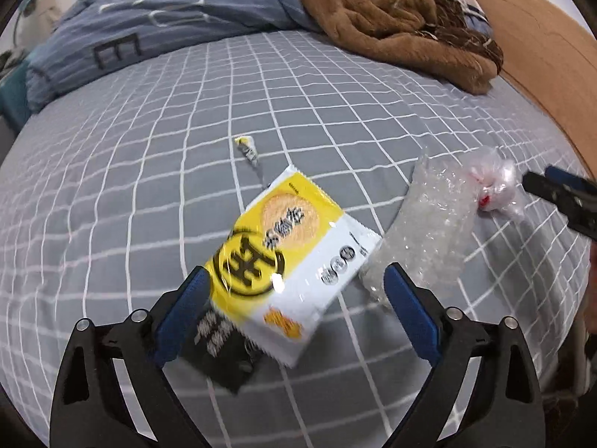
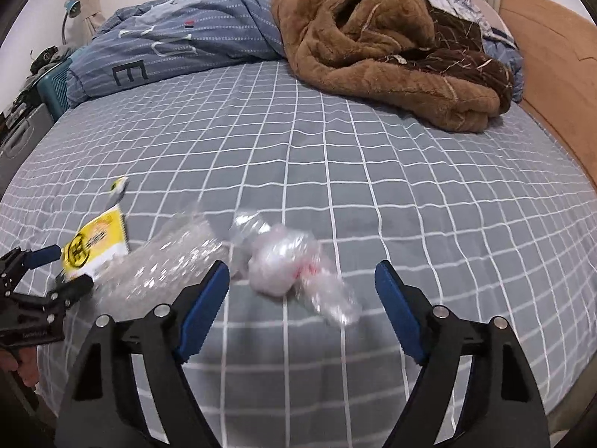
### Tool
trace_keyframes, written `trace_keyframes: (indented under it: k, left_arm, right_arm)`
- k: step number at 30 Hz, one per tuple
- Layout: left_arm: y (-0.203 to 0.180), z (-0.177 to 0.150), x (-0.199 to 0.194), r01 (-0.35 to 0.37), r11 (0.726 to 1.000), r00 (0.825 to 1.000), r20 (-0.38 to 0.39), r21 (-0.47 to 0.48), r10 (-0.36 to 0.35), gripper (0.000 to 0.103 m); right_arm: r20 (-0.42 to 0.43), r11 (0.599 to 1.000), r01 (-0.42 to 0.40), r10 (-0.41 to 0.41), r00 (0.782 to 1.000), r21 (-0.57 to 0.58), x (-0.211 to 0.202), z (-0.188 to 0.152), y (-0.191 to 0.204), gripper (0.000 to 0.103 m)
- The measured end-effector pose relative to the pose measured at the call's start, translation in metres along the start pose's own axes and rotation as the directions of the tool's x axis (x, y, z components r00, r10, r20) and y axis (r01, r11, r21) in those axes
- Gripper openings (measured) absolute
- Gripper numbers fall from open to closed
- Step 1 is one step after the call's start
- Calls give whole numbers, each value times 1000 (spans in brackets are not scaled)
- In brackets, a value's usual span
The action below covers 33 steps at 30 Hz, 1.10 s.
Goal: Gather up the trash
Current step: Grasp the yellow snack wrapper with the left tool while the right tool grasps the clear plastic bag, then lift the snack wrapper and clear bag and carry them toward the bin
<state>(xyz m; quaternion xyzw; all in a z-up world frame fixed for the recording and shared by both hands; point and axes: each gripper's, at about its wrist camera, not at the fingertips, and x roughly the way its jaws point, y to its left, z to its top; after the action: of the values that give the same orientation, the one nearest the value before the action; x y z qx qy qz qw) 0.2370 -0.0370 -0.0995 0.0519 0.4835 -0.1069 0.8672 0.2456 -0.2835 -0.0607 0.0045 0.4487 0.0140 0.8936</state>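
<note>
A yellow and white snack wrapper (image 1: 291,257) lies on the grey checked bed sheet (image 1: 149,171), between the open fingers of my left gripper (image 1: 296,280). A sheet of clear bubble wrap (image 1: 433,224) lies to its right. A crumpled clear plastic bag with red print (image 1: 492,183) lies further right. A small torn yellow wrapper strip (image 1: 248,151) lies beyond. In the right wrist view my right gripper (image 2: 302,280) is open around the crumpled bag (image 2: 287,265), with the bubble wrap (image 2: 164,265) and snack wrapper (image 2: 95,244) to its left.
A brown fleece blanket (image 2: 391,41) and a blue quilt (image 2: 179,41) are piled at the far side of the bed. A wooden headboard (image 2: 559,74) runs along the right. A teal box (image 2: 56,86) and clutter stand off the left edge.
</note>
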Motion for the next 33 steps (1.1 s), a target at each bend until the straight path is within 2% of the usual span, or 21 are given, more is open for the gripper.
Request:
trace_keyframes:
  k: [2, 6, 10, 11, 13, 15, 18, 21, 23, 26, 33]
  left_arm:
    - [-1, 4, 10, 10, 999, 1000, -21, 32, -9, 90]
    - [-8, 5, 25, 16, 993, 998, -65, 115, -8, 83]
    - [-6, 6, 31, 15, 995, 996, -84, 100, -7, 70]
    - [-6, 6, 30, 15, 994, 996, -86, 105, -6, 64]
    - [-9, 6, 28, 16, 993, 996, -88, 115, -6, 56]
    - [-14, 6, 25, 18, 993, 996, -86, 120, -7, 42]
    - [-15, 7, 19, 12, 993, 997, -81, 116, -2, 28]
    - [-15, 8, 10, -1, 994, 998, -64, 106, 8, 20]
    - [-14, 9, 3, 8, 996, 998, -64, 87, -3, 17]
    - [-13, 7, -5, -15, 996, 998, -61, 83, 20, 15]
    - [-7, -1, -18, -39, 997, 995, -87, 70, 45, 20]
  right_arm:
    - [-3, 1000, 0, 0, 1000, 2, 10, 5, -2, 75]
    - [-26, 1000, -17, 17, 1000, -7, 31, 12, -2, 66]
    - [-37, 1000, -23, 22, 999, -21, 42, 13, 2, 53]
    - [-38, 999, -25, 24, 999, -22, 43, 13, 3, 51]
    - [-33, 999, -36, 36, 999, -23, 44, 12, 5, 41]
    - [-31, 999, -29, 28, 999, -36, 43, 11, 9, 40]
    - [-25, 998, -20, 18, 1000, -57, 40, 10, 13, 39]
    - [-25, 998, -23, 21, 999, -59, 35, 8, 13, 39]
    - [-19, 998, -19, 18, 1000, -59, 31, 6, 13, 39]
    - [-18, 998, -22, 21, 1000, -55, 24, 5, 12, 39]
    - [-19, 998, -24, 23, 1000, -58, 8, -1, 16, 39]
